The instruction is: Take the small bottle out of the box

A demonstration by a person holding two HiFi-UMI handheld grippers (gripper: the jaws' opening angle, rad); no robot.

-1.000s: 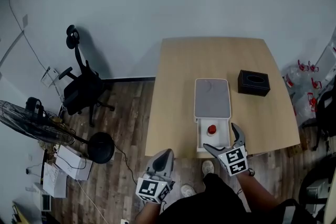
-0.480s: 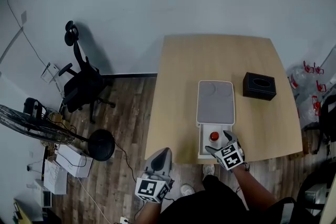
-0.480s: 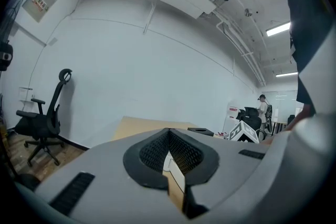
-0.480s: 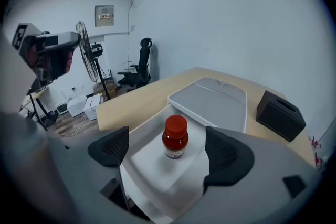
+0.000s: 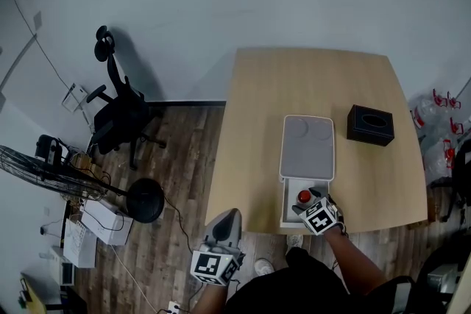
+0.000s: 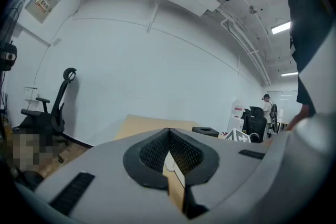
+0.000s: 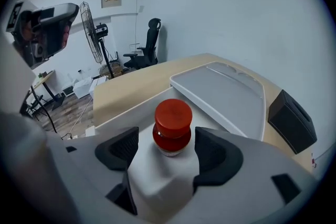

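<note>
Right gripper point(image 7: 168, 157) jaws half-wide, just closing around red-capped small bottle point(image 7: 172, 127), pads not touching. Bottle still inside white box point(image 5: 285, 204); grip and lift remain. Left gripper point(image 6: 169, 150) closed, empty.

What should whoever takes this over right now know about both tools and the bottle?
Left tool: shut, empty, held off the table, by its near edge.
Right tool: in the open box, jaws either side of the small bottle, just been closing, pads not pressing yet.
Small bottle: upright, red-capped, inside the box.
Done: reach into the box.
Left: close on the bottle, lift it out.
</note>
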